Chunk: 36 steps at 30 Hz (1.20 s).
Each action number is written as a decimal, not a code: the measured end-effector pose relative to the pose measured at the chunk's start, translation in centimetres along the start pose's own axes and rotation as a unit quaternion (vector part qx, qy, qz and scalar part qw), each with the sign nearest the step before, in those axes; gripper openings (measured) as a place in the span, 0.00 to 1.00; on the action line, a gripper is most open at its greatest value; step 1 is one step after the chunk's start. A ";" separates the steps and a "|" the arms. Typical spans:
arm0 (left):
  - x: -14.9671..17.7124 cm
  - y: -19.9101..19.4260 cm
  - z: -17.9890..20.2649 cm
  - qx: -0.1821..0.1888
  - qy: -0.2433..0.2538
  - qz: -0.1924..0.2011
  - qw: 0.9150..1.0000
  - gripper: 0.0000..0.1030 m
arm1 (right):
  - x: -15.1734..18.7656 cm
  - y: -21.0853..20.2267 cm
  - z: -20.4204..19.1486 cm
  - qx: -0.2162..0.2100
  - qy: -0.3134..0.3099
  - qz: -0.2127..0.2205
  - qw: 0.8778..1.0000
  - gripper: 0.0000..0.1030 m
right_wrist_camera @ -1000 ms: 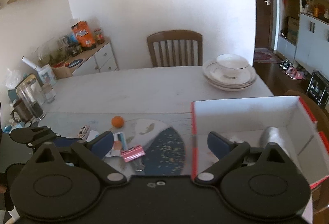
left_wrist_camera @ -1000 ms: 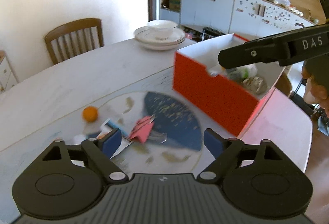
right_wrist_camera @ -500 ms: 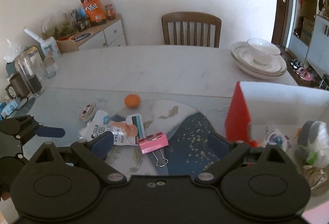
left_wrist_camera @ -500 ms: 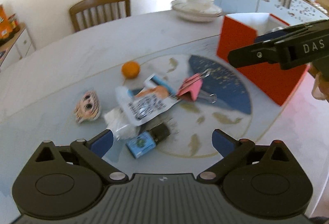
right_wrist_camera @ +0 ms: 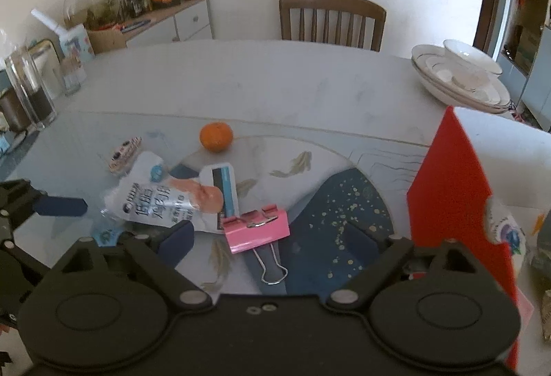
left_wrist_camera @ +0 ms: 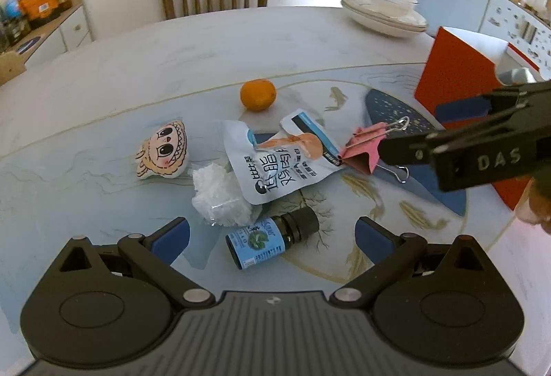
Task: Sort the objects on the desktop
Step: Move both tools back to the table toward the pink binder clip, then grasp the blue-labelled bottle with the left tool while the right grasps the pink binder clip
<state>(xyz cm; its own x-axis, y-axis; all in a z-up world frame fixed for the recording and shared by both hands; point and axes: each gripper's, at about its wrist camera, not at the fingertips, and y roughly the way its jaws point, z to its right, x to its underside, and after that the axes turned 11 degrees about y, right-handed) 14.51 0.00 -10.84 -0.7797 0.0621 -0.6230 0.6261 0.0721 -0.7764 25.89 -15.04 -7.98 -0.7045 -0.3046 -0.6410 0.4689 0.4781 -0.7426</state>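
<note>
Both grippers have dropped from above the red box (left_wrist_camera: 458, 79) toward the clutter near the table's (left_wrist_camera: 206, 41) front edge. The left gripper (left_wrist_camera: 272, 234) hangs with its jaws spread wide and nothing pressed between them; the small dark bottle with a blue label (left_wrist_camera: 268, 236) lies on its side just ahead of the gap. The right gripper (right_wrist_camera: 272, 238) has its jaws closing, though the pads touch nothing yet; the pink binder clip (right_wrist_camera: 256, 229) sits between them, one wire handle pointing back toward the camera.

Of the things left to sort, the printed snack pouch (left_wrist_camera: 286, 165) lies in the middle, its corner tucked against the clip. A crumpled white wad (left_wrist_camera: 220, 200) touches the pouch's lower edge and lies just beside the bottle. The cartoon-face toy (left_wrist_camera: 163, 150) rests to the left, and the orange (left_wrist_camera: 258, 95) sits farther back, apart from the rest. The red box stands at the table's right edge with several things already in it.

Risks, as a judgement: the bottle is round and lying down, so a pad that meets it off-centre could roll it toward the wad or the table's front edge. The clip's corner overlaps the pouch, so lifting it may drag the pouch along. The two grippers work close together here, and the right one's finger already reaches across near the clip in the left view; a careless sweep could knock them together.
</note>
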 end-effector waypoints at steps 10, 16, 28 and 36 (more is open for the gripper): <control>0.0 1.2 -0.1 -0.014 -0.038 -0.009 0.999 0.99 | 0.1 2.6 0.4 -0.004 -0.015 -0.025 1.000 0.82; 0.2 1.5 0.0 -0.016 -0.048 -0.013 0.999 0.97 | -0.1 3.5 0.3 -0.011 -0.023 -0.031 0.999 0.78; -0.2 1.9 -0.3 -0.027 -0.058 -0.026 0.998 0.75 | -0.5 4.5 -0.2 -0.014 -0.030 -0.035 0.999 0.67; -0.1 1.3 0.4 -0.024 -0.042 -0.028 0.998 0.61 | 0.1 3.9 -0.7 -0.015 -0.028 -0.031 0.999 0.52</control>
<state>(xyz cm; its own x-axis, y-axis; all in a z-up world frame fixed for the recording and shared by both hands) 15.42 -0.32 -11.84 -0.8096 -0.0268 -0.5864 0.5796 0.1213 -0.8058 27.29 -12.63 -10.81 -0.7003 -0.3791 -0.6049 0.4093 0.4811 -0.7753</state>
